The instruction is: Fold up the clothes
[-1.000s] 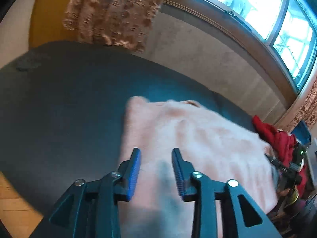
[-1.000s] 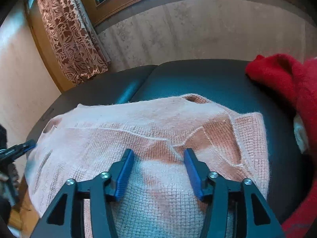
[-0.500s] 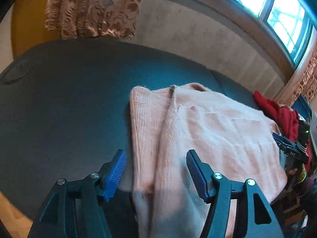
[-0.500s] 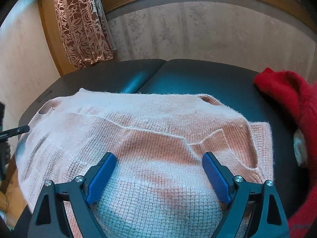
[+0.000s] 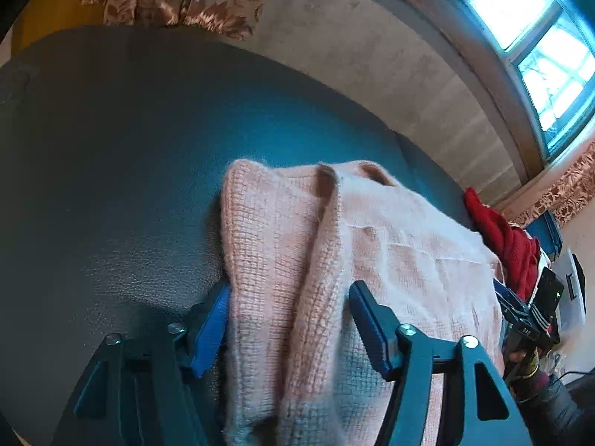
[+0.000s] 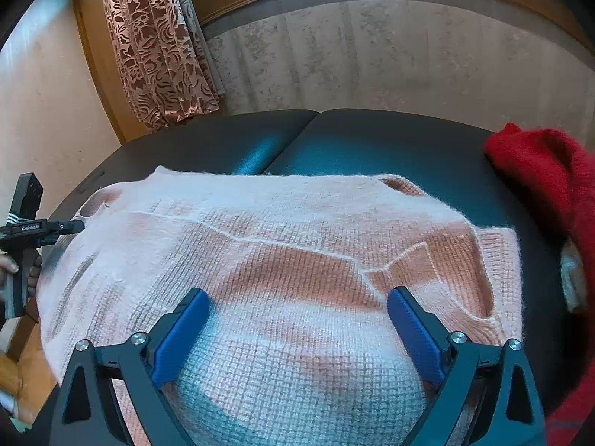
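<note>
A pale pink knitted sweater (image 6: 290, 260) lies partly folded on a dark padded table (image 6: 372, 145). In the left wrist view the sweater (image 5: 334, 252) shows a folded side strip along its left edge. My left gripper (image 5: 290, 319) is open, its blue pads either side of the sweater's near left edge. My right gripper (image 6: 297, 319) is open wide, low over the sweater's near edge. The left gripper also shows at the far left of the right wrist view (image 6: 55, 226).
A red knitted garment (image 6: 546, 171) lies heaped at the table's right end; it also shows in the left wrist view (image 5: 502, 238). A patterned curtain (image 6: 160, 44) and a wall with a window (image 5: 539, 37) stand behind the table. Wooden floor shows at the lower left.
Both grippers have opened wider. The left gripper has moved left to the sweater's left edge and closer to it. The sweater now lies flatter, with its side strip folded in.
</note>
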The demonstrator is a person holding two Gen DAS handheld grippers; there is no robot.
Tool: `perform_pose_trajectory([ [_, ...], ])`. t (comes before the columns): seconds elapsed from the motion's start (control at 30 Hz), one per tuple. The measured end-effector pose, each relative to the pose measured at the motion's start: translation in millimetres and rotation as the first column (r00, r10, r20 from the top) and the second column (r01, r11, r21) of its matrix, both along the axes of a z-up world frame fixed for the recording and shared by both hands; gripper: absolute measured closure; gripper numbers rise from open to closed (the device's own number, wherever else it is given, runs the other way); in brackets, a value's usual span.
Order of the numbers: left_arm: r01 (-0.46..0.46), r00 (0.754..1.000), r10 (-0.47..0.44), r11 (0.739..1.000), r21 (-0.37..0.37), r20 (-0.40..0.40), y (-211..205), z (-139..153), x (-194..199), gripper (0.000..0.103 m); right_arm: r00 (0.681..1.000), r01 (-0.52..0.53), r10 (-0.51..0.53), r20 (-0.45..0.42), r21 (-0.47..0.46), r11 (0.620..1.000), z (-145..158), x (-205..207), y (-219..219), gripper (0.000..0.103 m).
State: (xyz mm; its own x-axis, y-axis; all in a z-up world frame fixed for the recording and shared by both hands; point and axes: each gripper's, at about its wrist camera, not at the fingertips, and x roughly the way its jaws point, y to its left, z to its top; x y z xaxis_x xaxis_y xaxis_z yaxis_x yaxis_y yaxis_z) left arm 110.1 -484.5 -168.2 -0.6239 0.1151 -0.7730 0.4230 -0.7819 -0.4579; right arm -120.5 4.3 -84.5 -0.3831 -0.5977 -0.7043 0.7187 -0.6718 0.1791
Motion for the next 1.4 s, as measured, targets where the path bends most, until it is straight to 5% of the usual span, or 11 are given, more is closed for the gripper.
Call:
perform_pose_trajectory([
  [0.03, -0.004, 1.0, 0.004, 0.999, 0.037, 0.009, -5, -2, -1, 0.08, 1.0, -0.003, 0.003, 0.002, 0.0, 1.0, 0, 0, 0, 0.004],
  [0.17, -0.036, 0.999, 0.035, 0.999, 0.024, 0.027, -14, 7, -7, 0.087, 0.999, -0.028, 0.028, 0.019, 0.003, 1.0, 0, -1, -2, 0.0],
  [0.37, -0.109, 0.994, 0.109, 0.994, 0.006, -0.001, -37, 33, -3, 0.089, 0.975, -0.198, 0.195, 0.109, 0.019, 0.98, 23, 1, 18, 0.002],
  [0.53, -0.118, 0.992, 0.119, 0.992, -0.041, 0.029, -45, 52, -1, 0.089, 0.945, -0.297, 0.286, 0.161, 0.045, 0.954, 39, 13, 47, 0.019],
  [0.7, -0.078, 0.996, 0.079, 0.996, -0.054, 0.029, -39, 75, -8, 0.089, 0.903, -0.423, 0.408, 0.132, 0.116, 0.899, 44, 28, 31, 0.024],
  [0.8, -0.038, 0.999, 0.038, 0.999, -0.032, 0.006, -27, 94, -11, 0.089, 0.869, -0.494, 0.479, 0.124, 0.158, 0.855, 41, 31, 15, 0.025],
  [1.03, 0.055, 0.987, -0.036, 0.992, 0.117, -0.158, 28, 145, -17, 0.09, 0.851, -0.525, 0.502, 0.154, 0.235, 0.818, 2, 4, 12, 0.021],
  [1.17, 0.111, 0.967, -0.063, 0.976, 0.187, -0.246, 72, 165, -39, 0.09, 0.867, -0.499, 0.491, 0.091, 0.192, 0.845, -8, 20, 16, 0.0],
  [1.4, 0.188, 0.94, -0.089, 0.94, 0.284, -0.329, 154, 185, -86, 0.091, 0.905, -0.426, 0.425, 0.031, 0.074, 0.902, -14, 24, 30, 0.0],
])
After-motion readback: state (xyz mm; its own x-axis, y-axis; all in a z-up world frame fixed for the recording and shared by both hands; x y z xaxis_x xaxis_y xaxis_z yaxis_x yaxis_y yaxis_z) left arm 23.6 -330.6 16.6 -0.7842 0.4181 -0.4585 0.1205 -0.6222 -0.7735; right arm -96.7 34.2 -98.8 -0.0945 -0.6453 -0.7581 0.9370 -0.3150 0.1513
